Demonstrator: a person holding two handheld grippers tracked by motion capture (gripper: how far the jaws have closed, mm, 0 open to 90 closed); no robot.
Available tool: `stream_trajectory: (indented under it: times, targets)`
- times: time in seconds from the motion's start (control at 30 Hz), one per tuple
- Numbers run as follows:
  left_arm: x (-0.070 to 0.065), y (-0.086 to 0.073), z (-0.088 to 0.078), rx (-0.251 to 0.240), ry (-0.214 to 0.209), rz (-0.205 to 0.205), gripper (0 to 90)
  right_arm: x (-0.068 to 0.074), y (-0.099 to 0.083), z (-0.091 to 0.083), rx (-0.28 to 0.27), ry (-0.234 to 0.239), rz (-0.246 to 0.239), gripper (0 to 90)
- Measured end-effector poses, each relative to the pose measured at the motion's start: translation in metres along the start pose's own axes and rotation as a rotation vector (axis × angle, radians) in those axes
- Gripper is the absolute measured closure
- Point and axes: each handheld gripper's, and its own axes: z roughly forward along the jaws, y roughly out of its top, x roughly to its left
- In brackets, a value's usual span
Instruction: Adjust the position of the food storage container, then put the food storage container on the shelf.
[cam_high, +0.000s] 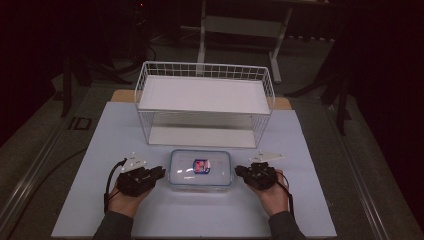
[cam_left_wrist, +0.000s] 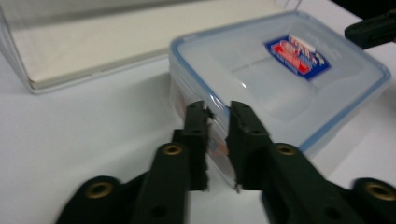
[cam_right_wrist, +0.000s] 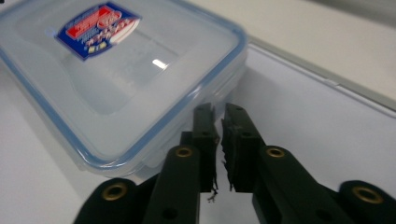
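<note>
High view: lidded clear container (cam_high: 200, 170) lies before white wire rack (cam_high: 204, 102).

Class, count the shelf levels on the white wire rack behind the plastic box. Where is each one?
2. The wire rack has an upper shelf at its top and a lower shelf resting at table level, directly behind the lidded plastic box.

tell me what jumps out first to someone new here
A clear lidded food container with a blue seal and a red-and-blue label sits on the pale table. The left claw and right claw flank it, both nearly shut. Behind stands a white wire shelf rack.
</note>
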Motion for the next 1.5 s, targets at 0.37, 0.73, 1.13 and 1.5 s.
stream_trajectory:
  times: [0.37, 0.73, 1.13, 1.5]
  targets:
    - [0.01, 0.005, 0.003, -0.066, -0.063, -0.066, 51.2, -0.003, 0.005, -0.009, -0.065, 0.068, 0.08, 58.4]
    - [0.006, 0.008, 0.028, -0.003, -0.05, -0.106, 25.4, -0.001, 0.006, -0.001, -0.074, 0.143, 0.188, 35.6]
    - [0.013, 0.004, 0.043, 0.05, -0.164, -0.201, 21.4, -0.002, -0.001, 0.023, -0.023, 0.244, 0.273, 25.4]
    - [0.018, 0.004, 0.052, 0.058, -0.25, -0.274, 25.1, -0.012, -0.005, 0.028, 0.002, 0.329, 0.358, 24.4]
